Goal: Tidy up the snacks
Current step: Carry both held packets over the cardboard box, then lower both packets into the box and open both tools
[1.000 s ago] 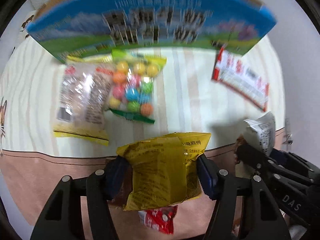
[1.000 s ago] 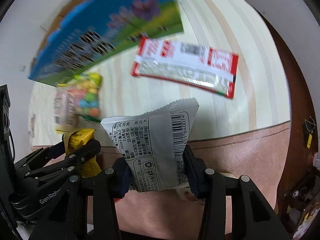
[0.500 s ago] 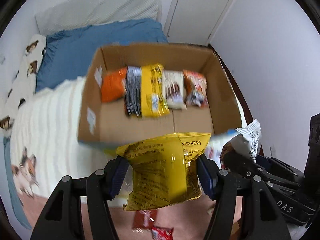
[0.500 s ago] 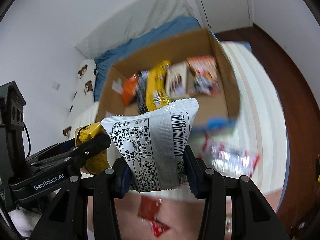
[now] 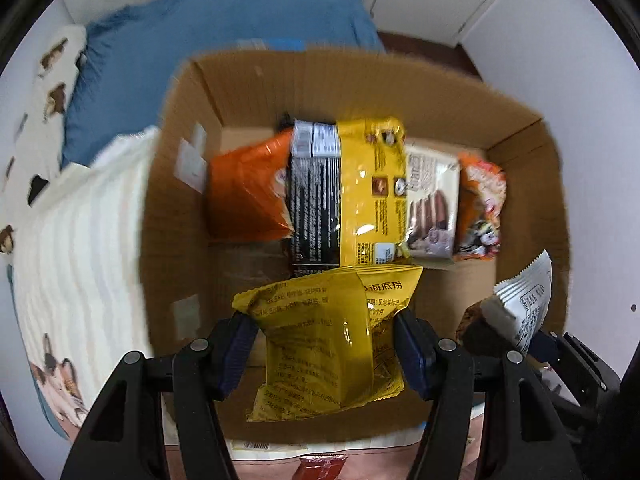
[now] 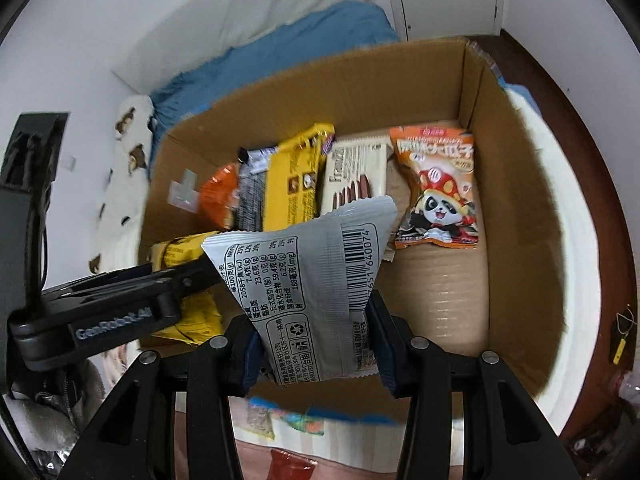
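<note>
My left gripper (image 5: pixel 326 344) is shut on a yellow snack packet (image 5: pixel 328 336), held above the near part of an open cardboard box (image 5: pixel 176 216). My right gripper (image 6: pixel 314 342) is shut on a silver packet (image 6: pixel 316 280) with a barcode, also over the box (image 6: pixel 516 216). That silver packet (image 5: pixel 520 304) shows at the right in the left wrist view. The yellow packet (image 6: pixel 180 252) and left gripper (image 6: pixel 192 280) show at the left in the right wrist view. Inside the box lie several snacks in a row: an orange bag (image 5: pixel 244 196), a yellow-black pack (image 5: pixel 348 192), a white wafer pack (image 6: pixel 356 176), a panda bag (image 6: pixel 438 188).
The box stands on a bed with a cream striped cover (image 5: pixel 80 248) and blue bedding (image 5: pixel 220 36) behind. Loose snacks lie below the box's near wall: a red packet (image 5: pixel 320 466) and a candy bag (image 6: pixel 304 424). White walls and a door stand beyond. Bare cardboard floor (image 6: pixel 440 292) shows at the box's right.
Both grippers, still gripping their packets, moved from over the loose snacks on the bed cover to above the open box. The box interior now fills both views.
</note>
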`<state>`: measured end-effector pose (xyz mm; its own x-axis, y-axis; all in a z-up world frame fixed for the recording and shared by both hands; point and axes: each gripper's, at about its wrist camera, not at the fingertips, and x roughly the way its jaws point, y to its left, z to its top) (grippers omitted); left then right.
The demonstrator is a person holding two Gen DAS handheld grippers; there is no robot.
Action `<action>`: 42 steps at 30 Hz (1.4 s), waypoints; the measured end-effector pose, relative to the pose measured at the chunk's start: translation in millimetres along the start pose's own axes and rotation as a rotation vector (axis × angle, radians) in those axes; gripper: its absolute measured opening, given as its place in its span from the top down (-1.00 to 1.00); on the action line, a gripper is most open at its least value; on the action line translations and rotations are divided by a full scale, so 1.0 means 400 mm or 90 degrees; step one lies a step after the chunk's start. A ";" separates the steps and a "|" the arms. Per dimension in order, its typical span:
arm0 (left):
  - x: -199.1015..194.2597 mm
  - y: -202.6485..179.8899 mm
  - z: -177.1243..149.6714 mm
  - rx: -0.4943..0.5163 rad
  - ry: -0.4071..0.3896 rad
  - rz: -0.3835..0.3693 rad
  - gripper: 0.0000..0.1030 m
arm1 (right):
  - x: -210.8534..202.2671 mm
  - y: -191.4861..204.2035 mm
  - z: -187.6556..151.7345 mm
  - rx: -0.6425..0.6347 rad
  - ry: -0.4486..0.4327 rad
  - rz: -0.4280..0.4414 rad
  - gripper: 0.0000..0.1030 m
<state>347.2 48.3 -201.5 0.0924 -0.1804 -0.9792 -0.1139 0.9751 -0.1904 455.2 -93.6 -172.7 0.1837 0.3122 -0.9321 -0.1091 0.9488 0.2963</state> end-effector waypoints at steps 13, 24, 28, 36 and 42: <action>0.129 0.015 -0.002 -0.016 0.078 -0.031 -0.22 | 0.131 -0.046 0.007 -0.008 0.087 -0.040 -0.36; 0.028 0.029 -0.011 -0.024 0.020 -0.024 -0.89 | 0.082 -0.057 0.013 -0.020 0.065 -0.065 -0.84; -0.027 0.016 -0.039 -0.008 -0.031 -0.002 -0.89 | 0.048 -0.050 0.002 -0.031 0.042 -0.081 -0.86; -0.146 0.020 -0.126 -0.002 -0.138 0.012 -0.89 | -0.051 -0.048 -0.042 -0.046 -0.029 -0.111 -0.93; -0.202 0.039 -0.183 0.006 -0.206 0.035 -0.89 | -0.138 -0.041 -0.102 -0.062 -0.083 -0.121 -0.93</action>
<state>265.6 68.5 -130.2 0.3959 -0.0780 -0.9150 -0.1188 0.9837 -0.1353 407.0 -128.3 -134.5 0.3340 0.1384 -0.9324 -0.1537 0.9839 0.0910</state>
